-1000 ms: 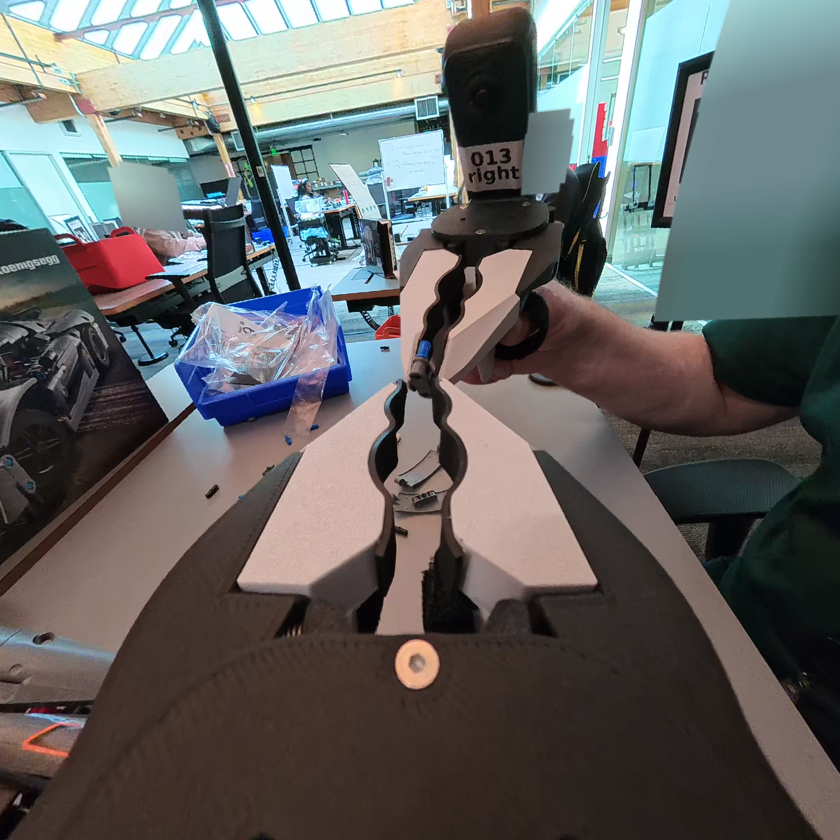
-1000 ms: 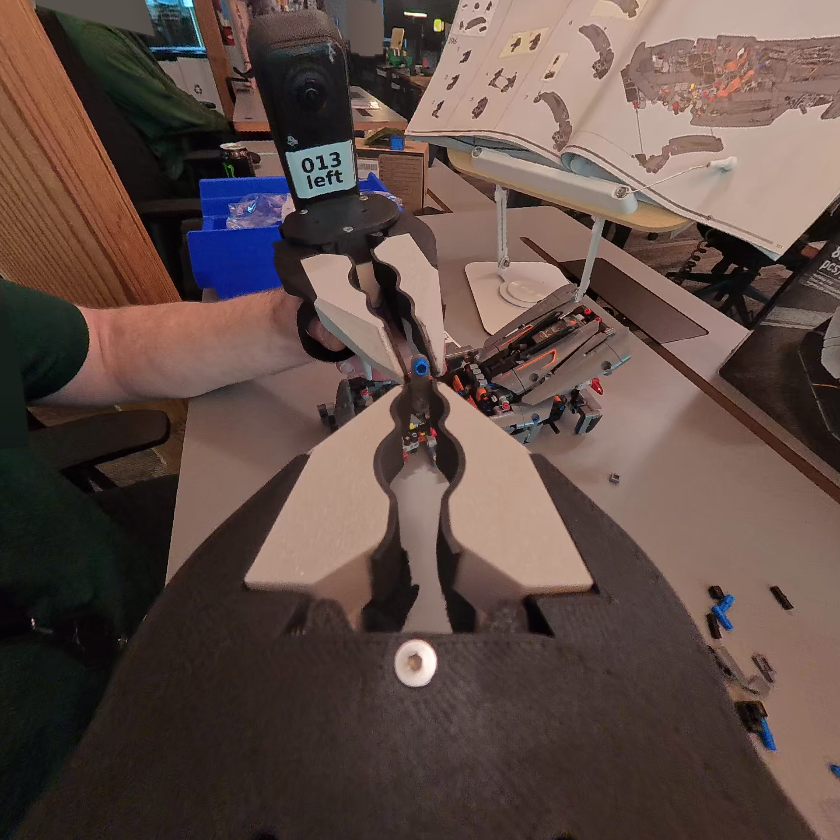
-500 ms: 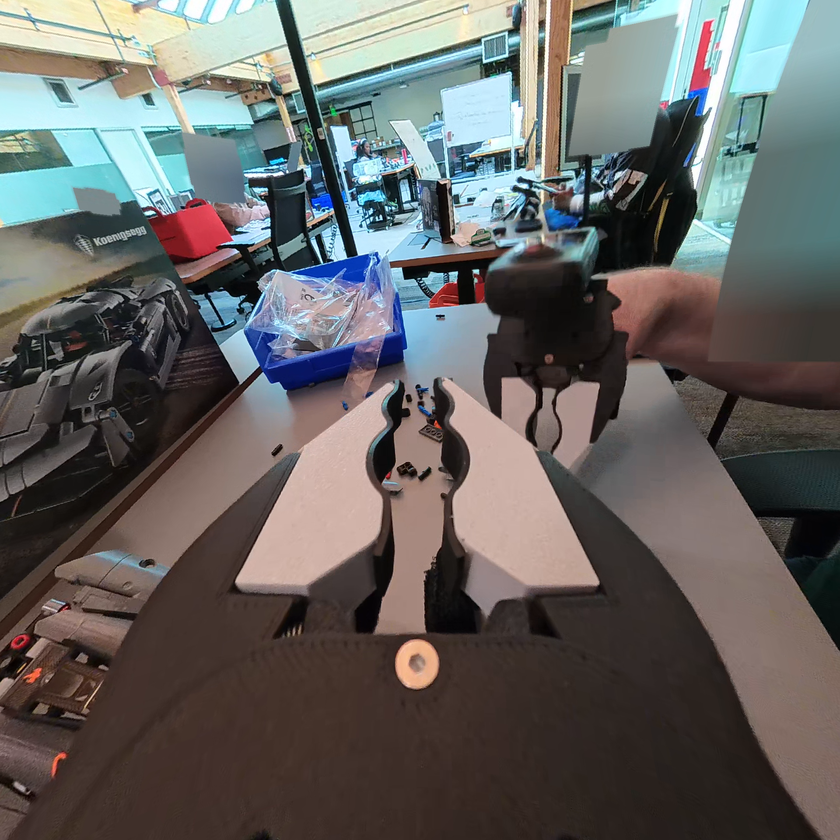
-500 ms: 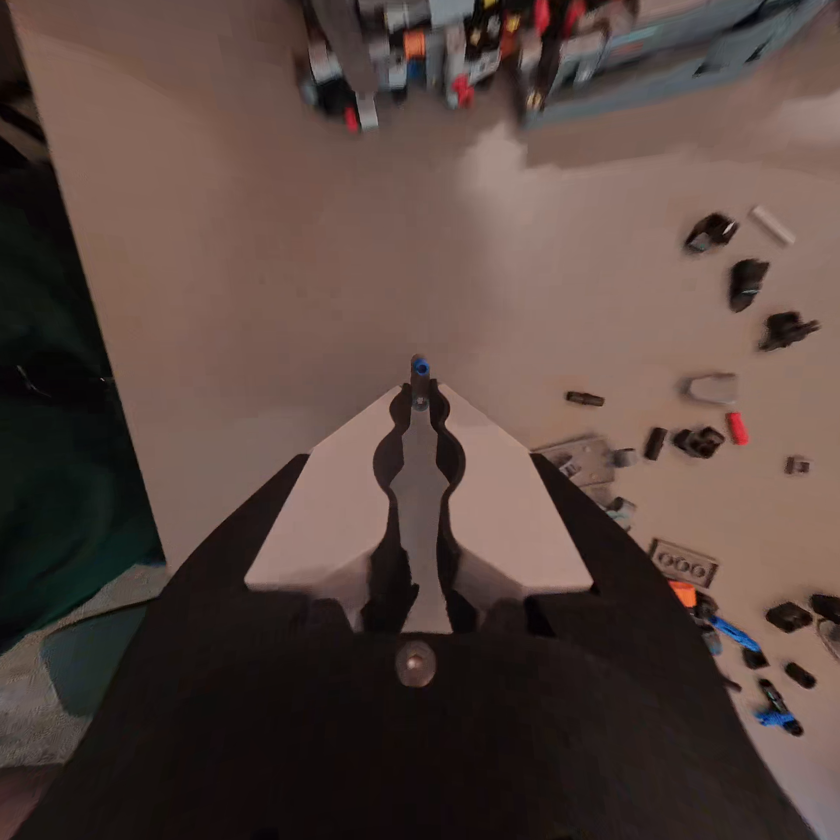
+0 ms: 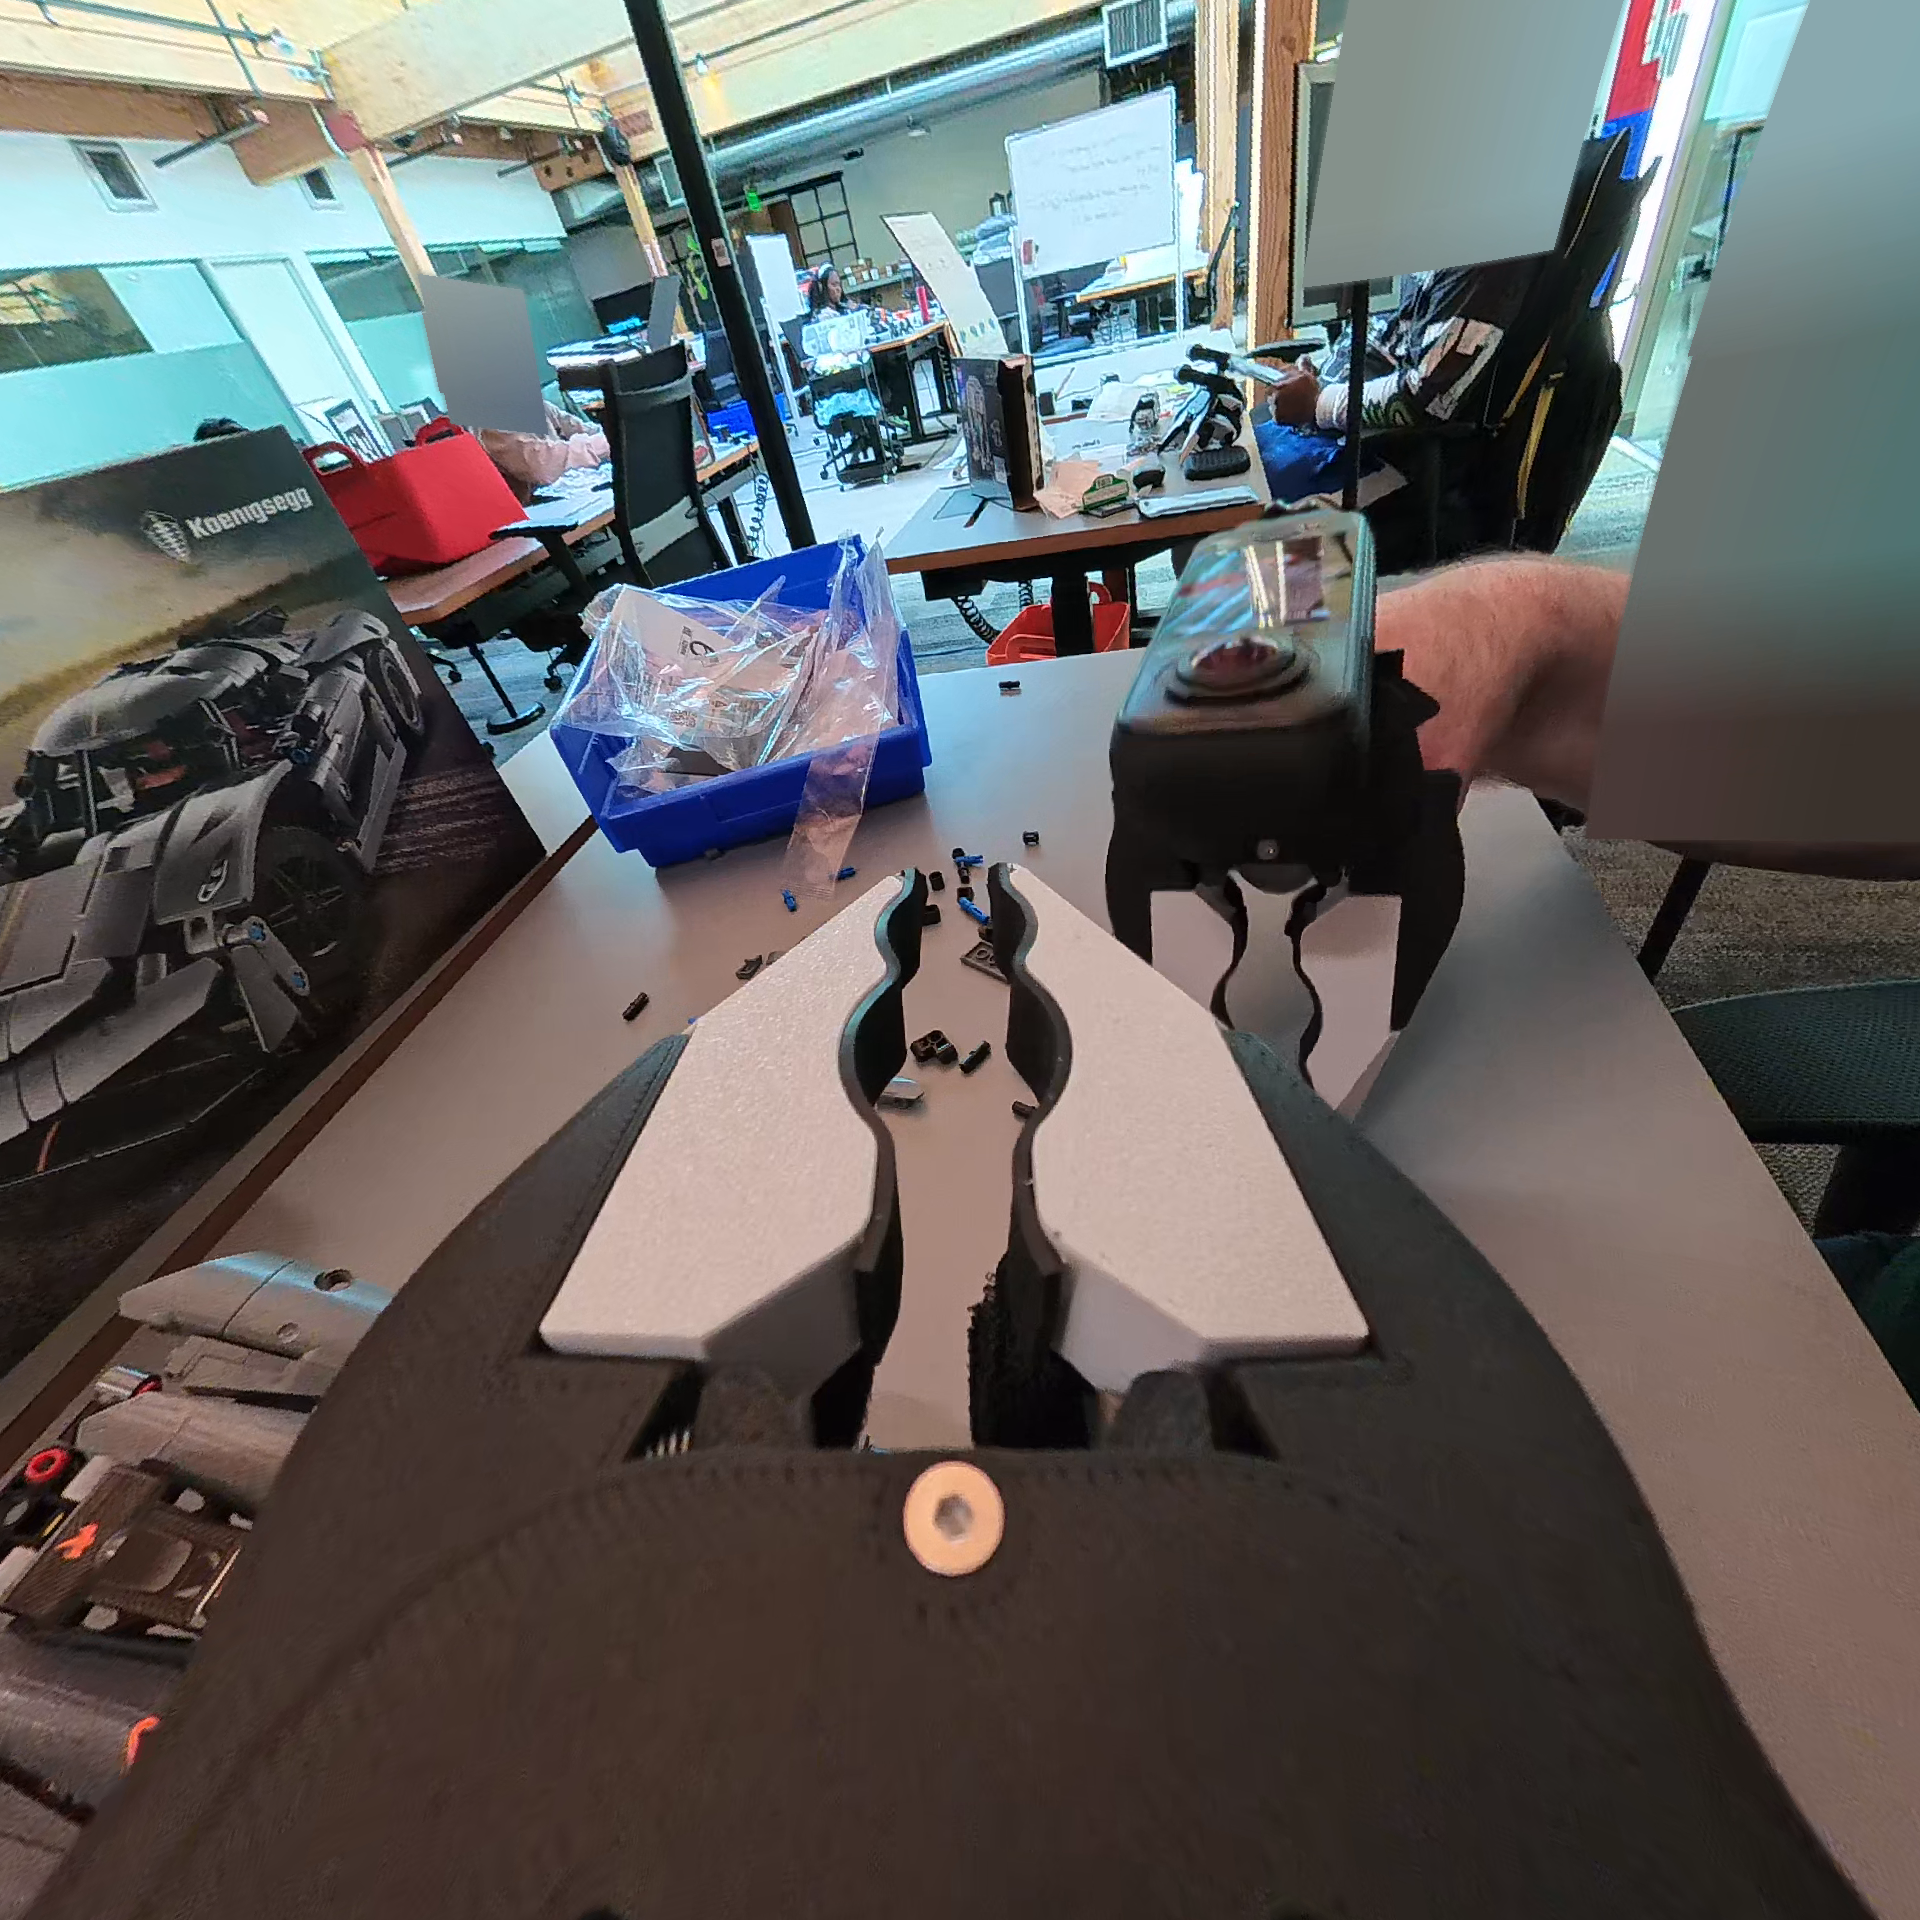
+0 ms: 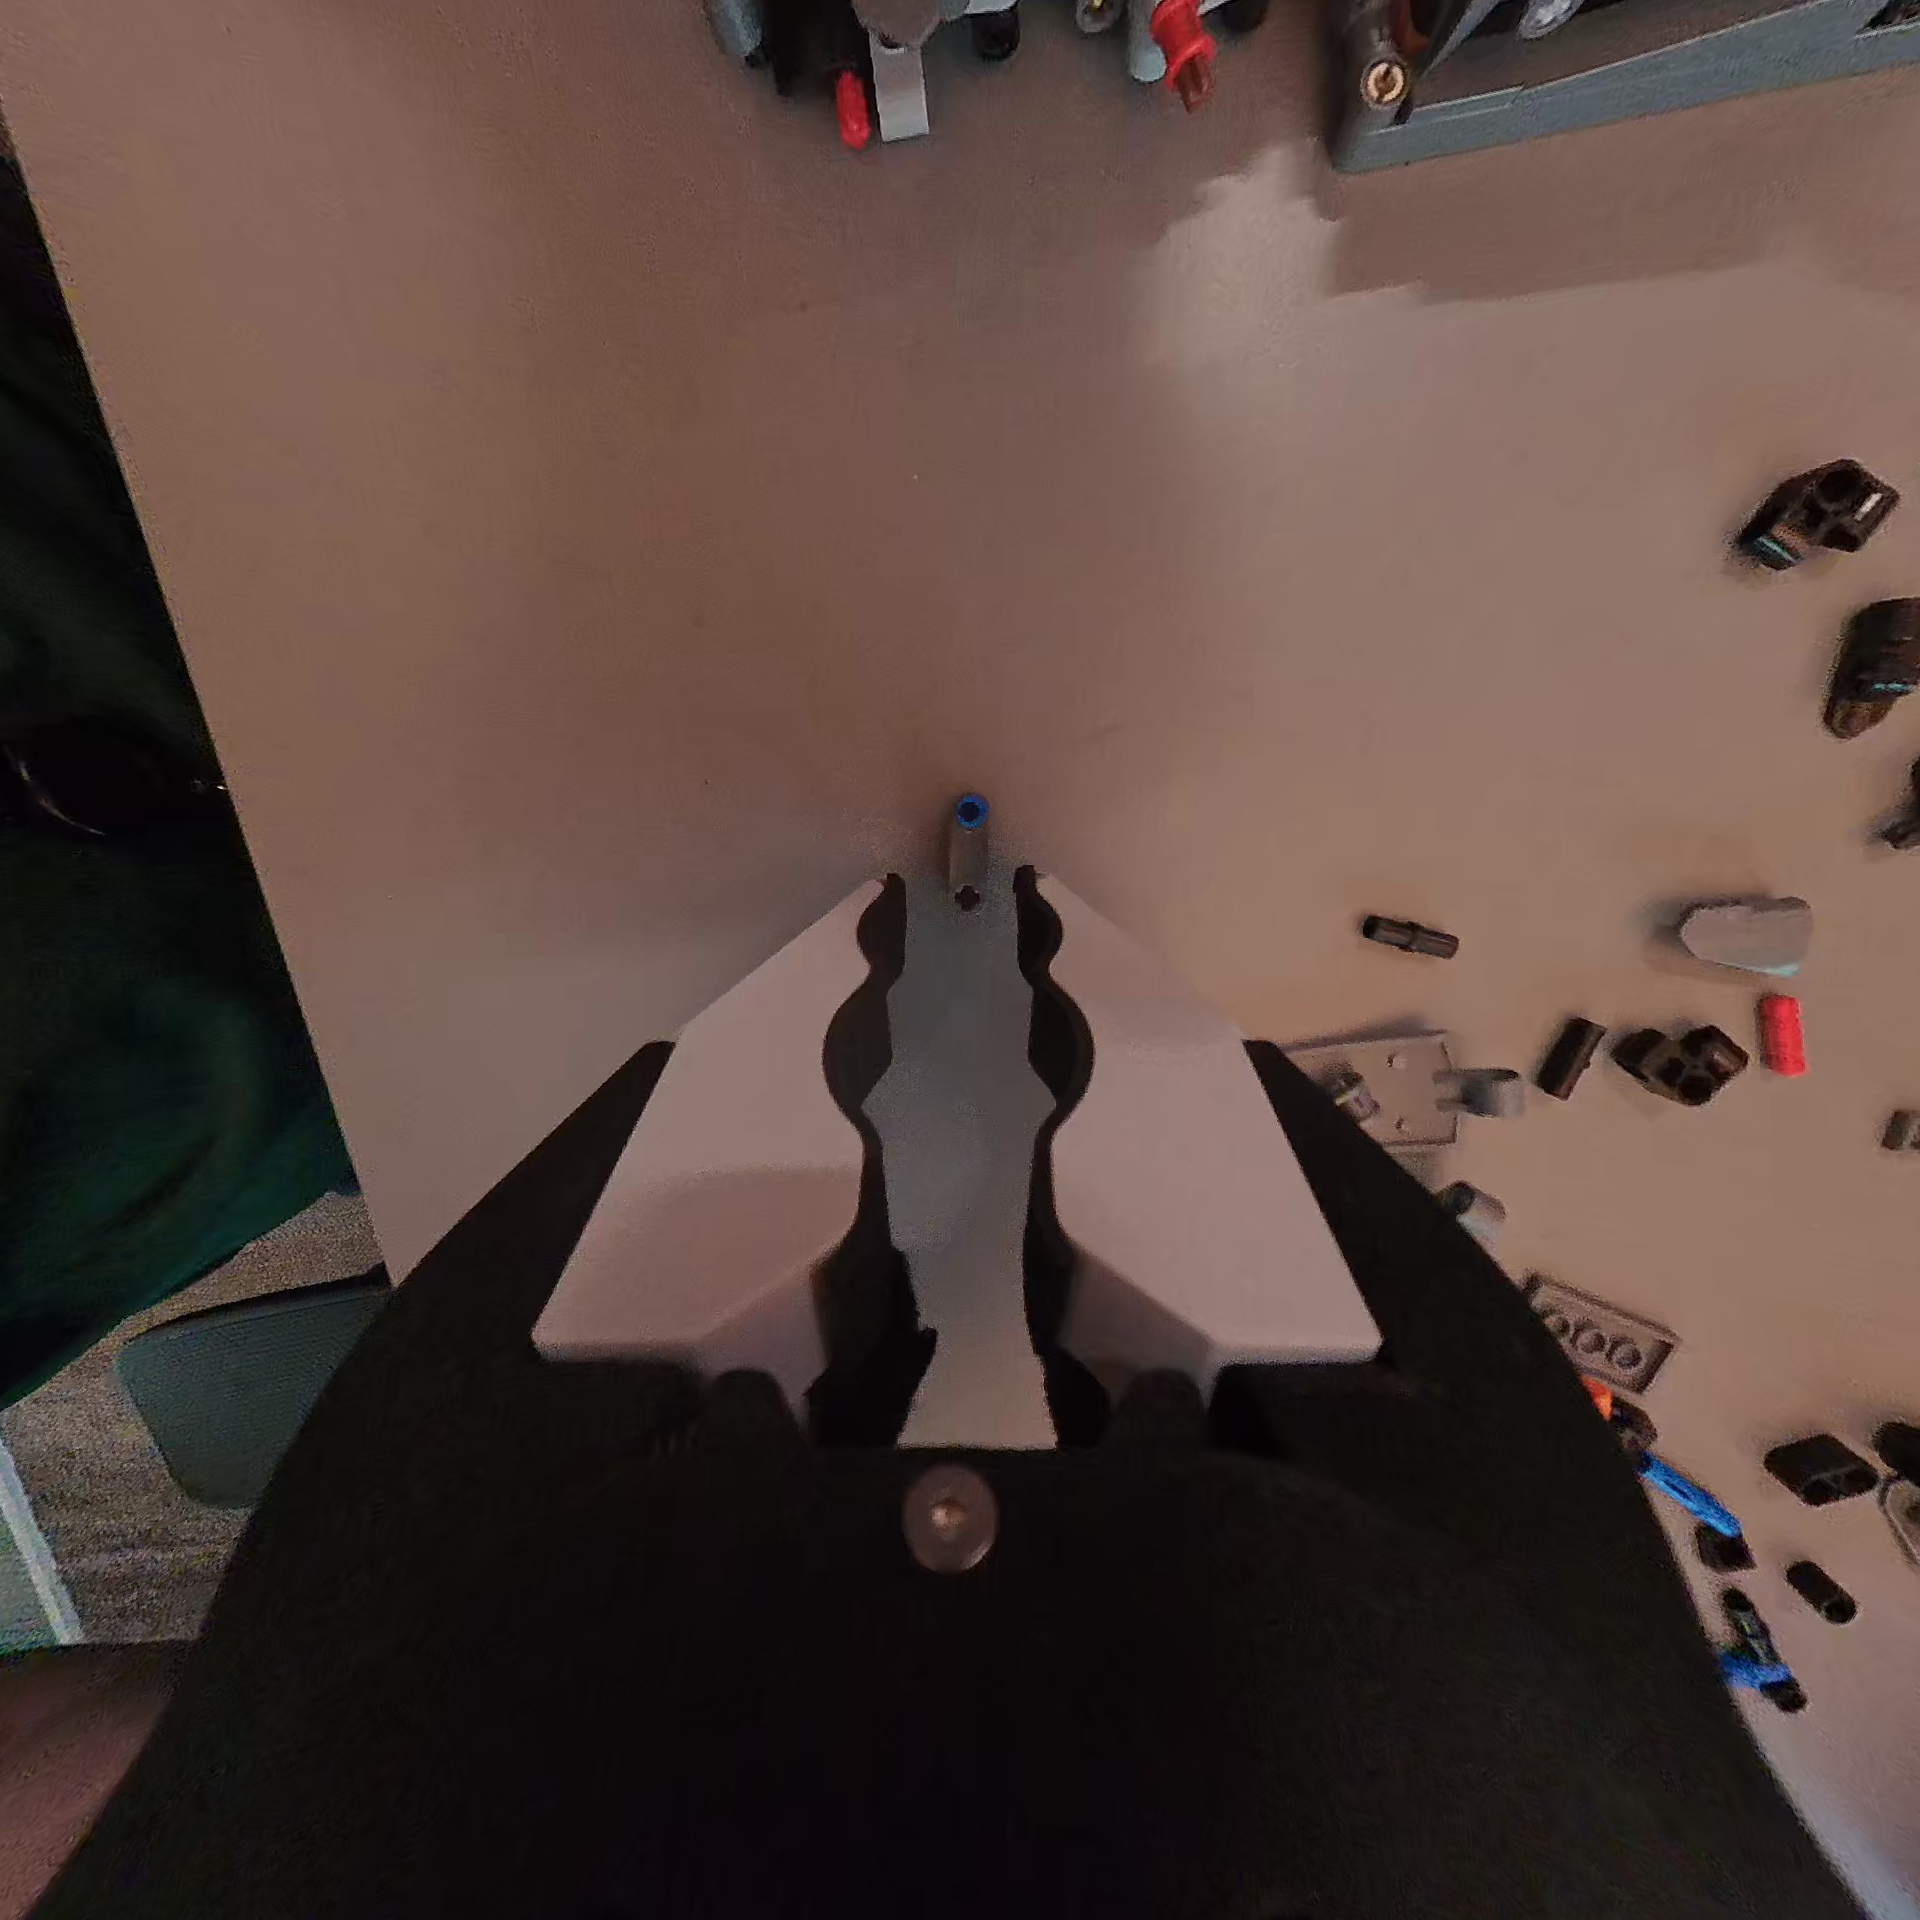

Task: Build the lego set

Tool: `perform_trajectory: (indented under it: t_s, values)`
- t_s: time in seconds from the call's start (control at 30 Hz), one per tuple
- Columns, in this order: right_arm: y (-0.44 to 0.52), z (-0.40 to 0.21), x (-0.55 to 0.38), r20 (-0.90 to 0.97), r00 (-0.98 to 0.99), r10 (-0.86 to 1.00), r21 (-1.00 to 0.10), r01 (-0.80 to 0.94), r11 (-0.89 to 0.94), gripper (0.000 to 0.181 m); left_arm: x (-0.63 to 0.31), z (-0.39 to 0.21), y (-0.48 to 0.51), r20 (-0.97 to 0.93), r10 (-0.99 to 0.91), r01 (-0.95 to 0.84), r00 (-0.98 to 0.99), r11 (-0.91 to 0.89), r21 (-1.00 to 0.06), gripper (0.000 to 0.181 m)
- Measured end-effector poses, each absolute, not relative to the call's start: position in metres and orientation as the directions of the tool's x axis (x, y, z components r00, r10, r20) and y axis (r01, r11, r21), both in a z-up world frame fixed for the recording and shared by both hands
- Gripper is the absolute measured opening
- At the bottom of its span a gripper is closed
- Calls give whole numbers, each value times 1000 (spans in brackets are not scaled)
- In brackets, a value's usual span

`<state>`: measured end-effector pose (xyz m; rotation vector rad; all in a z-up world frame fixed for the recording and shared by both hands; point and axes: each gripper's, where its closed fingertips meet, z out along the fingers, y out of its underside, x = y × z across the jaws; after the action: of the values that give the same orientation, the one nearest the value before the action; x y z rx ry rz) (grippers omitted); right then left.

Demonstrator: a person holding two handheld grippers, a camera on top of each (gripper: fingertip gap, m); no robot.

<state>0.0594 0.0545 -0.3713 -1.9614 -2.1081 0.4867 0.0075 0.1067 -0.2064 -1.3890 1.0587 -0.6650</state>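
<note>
In the right wrist view my right gripper [image 6: 956, 881] points straight down at the table and is open. A small dark grey connector with a blue pin [image 6: 966, 840] stands on the table just past its tips, touching neither finger. My left gripper [image 5: 958, 883] is open and empty, held low over the table. The right gripper also shows in the left wrist view [image 5: 1262, 1029], to the right. The part-built grey Lego car lies at the top of the right wrist view [image 6: 1558, 94] and at the lower left of the left wrist view [image 5: 208, 1351].
Several loose black, grey, red and blue pieces [image 6: 1673, 1060] are scattered right of the right gripper and ahead of the left one [image 5: 940, 1049]. A blue bin of plastic bags [image 5: 748, 748] stands farther back. The set's box [image 5: 208, 810] leans at the left. The tips of one gripper are about 20 cm away from the tips of the other.
The two grippers held the connector together in the air. The left let go and drew back. The right swung down to the table with it and has now opened, leaving it standing.
</note>
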Motion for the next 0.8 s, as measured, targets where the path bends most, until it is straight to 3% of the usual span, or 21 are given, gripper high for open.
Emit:
perform_trajectory:
  t_s: [0.03, 0.33, 0.47, 0.8]
  values:
    - [55, -367, 61, -66, -79, 995, -398, 916, 47, 20, 7, -206, 107, -201, -884, -204, 422, 123, -971, 10]
    - [128, -289, 98, 77, 197, 977, -592, 798, -114, 14, 1, -202, 116, -228, -843, -210, 487, 141, -968, 10]
    - [176, -274, 111, 178, 319, 931, -603, 783, -153, 14, -5, -201, 123, -228, -819, -210, 527, 135, -968, 9]
    - [266, -322, 97, 127, 404, 906, -561, 783, -270, 18, -12, -202, 130, -229, -793, -213, 565, 127, -969, 8]
